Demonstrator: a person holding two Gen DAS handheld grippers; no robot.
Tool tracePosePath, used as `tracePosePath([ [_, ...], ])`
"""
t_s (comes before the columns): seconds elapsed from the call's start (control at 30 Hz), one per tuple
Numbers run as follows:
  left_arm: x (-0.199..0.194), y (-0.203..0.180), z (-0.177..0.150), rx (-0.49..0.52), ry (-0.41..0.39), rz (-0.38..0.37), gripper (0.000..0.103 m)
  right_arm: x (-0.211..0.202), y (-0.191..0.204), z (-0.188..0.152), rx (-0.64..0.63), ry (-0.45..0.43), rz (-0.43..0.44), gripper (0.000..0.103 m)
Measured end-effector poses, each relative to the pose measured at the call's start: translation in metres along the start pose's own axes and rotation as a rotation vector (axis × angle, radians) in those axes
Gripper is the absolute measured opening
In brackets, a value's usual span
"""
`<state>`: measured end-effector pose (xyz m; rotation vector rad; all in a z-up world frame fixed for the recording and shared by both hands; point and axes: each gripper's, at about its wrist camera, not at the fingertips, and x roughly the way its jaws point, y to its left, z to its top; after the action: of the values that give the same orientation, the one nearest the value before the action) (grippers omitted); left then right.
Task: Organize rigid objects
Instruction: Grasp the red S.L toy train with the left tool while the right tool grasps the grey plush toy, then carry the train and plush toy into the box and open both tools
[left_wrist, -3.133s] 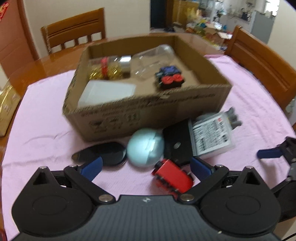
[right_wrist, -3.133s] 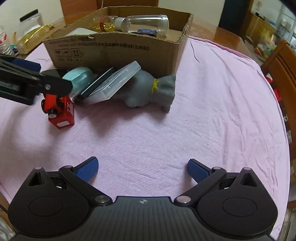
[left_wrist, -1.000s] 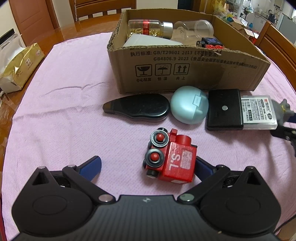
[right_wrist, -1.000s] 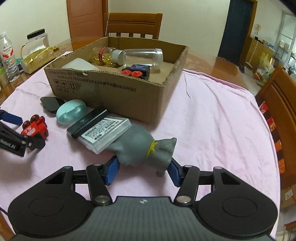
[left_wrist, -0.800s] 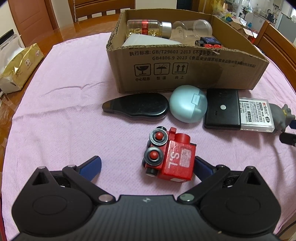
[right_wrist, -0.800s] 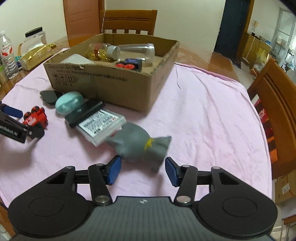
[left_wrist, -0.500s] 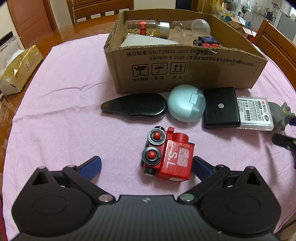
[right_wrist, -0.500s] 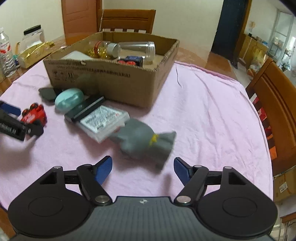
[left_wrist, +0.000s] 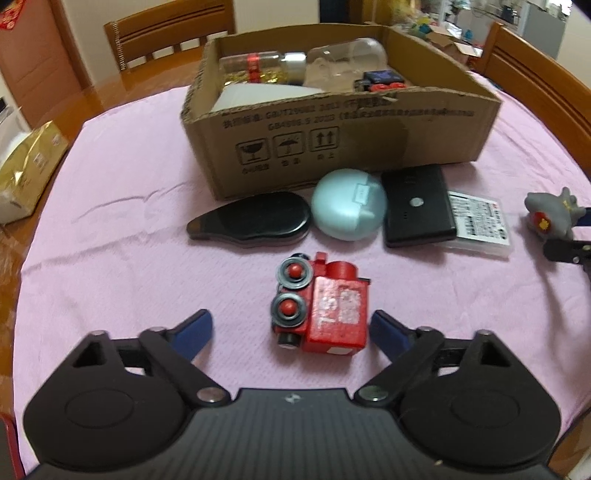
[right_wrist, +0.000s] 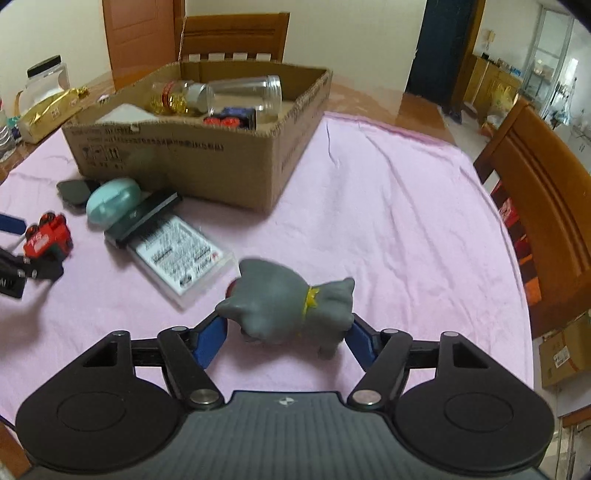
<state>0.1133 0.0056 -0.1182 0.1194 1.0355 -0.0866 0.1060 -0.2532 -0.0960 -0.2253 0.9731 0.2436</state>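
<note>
A red toy train (left_wrist: 321, 306) lies on its side on the pink cloth between the fingers of my left gripper (left_wrist: 290, 330). Its jaws are closing: the right pad is near the train's side and the left pad stands well clear. In the right wrist view my right gripper (right_wrist: 284, 339) is closing, with both blue pads against the ends of a grey toy animal (right_wrist: 288, 306). The left wrist view shows this toy (left_wrist: 550, 214) at the far right. The open cardboard box (left_wrist: 332, 147) holds two jars, a small blue and red car and a white item.
In front of the box lie a black oval case (left_wrist: 251, 219), a mint round case (left_wrist: 347, 208), a black device (left_wrist: 417, 206) and a clear labelled box (left_wrist: 476, 225). A gold packet (left_wrist: 29, 166) sits at the left. Wooden chairs (right_wrist: 546, 192) surround the table.
The left fingers have drawn in around the red train. The right jaws opened off the grey toy, then came back against it; the toy now sits apart from the clear labelled box.
</note>
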Motion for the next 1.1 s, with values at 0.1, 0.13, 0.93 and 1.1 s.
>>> tracePosePath([
  [0.1,-0.001,-0.004,0.002,0.034,-0.012,-0.012,0.077,0.000,0.000,-0.004,0.005,0.018,0.005,0.075],
  [0.13,-0.001,-0.006,0.003,0.044,-0.016,-0.019,0.073,0.001,0.001,-0.005,0.007,0.019,0.000,0.076],
  [0.93,0.005,-0.019,0.015,0.064,-0.011,-0.052,0.054,0.018,0.012,0.019,0.041,0.001,-0.054,0.083],
  [1.1,0.005,-0.019,0.016,0.074,0.000,-0.056,0.053,0.016,0.013,0.020,0.016,0.008,-0.063,0.078],
])
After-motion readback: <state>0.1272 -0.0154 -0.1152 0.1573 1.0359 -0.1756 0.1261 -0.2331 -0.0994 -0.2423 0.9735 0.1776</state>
